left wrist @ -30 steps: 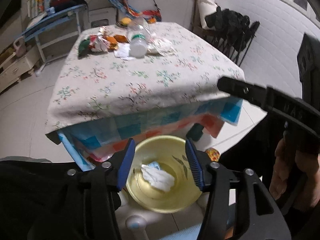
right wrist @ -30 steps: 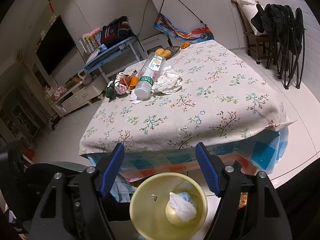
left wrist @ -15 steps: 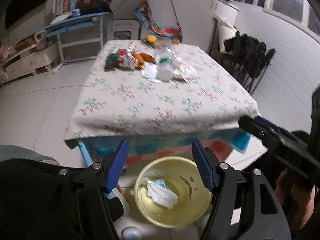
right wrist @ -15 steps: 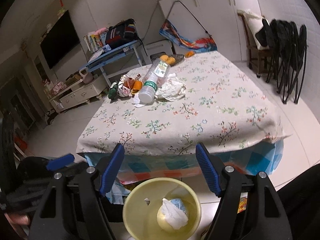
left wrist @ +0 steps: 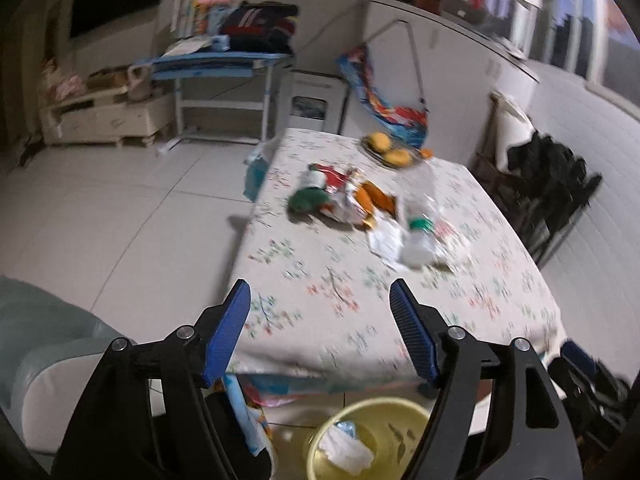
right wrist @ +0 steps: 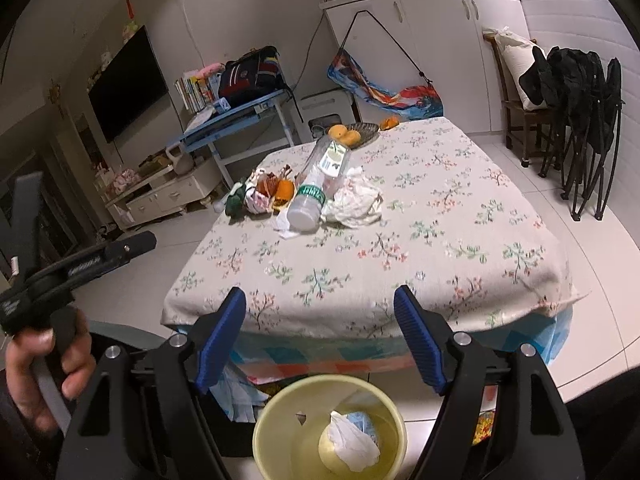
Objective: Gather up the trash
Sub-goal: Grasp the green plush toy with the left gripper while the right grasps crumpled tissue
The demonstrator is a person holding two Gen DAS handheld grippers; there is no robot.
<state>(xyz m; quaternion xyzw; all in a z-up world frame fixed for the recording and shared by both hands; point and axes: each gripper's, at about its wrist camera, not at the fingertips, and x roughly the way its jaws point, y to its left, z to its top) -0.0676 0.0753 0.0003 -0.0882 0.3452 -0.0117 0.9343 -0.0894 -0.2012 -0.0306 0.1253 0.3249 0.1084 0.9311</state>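
While both tongs, the left tongs [left wrist: 320, 312] and the right tongs [right wrist: 320, 320], stand apart and hold nothing, the left jaws have just been opening. One tissue [right wrist: 352, 446] lies in the yellow bin [right wrist: 280, 412] on the floor. The bottle [right wrist: 320, 184] lies flat on the surface [right wrist: 440, 248], beside wrappers [right wrist: 260, 194] and tissues [right wrist: 356, 202]. Its cap end points at the near edge, its long axis running away. I think it is best to grip across the body.
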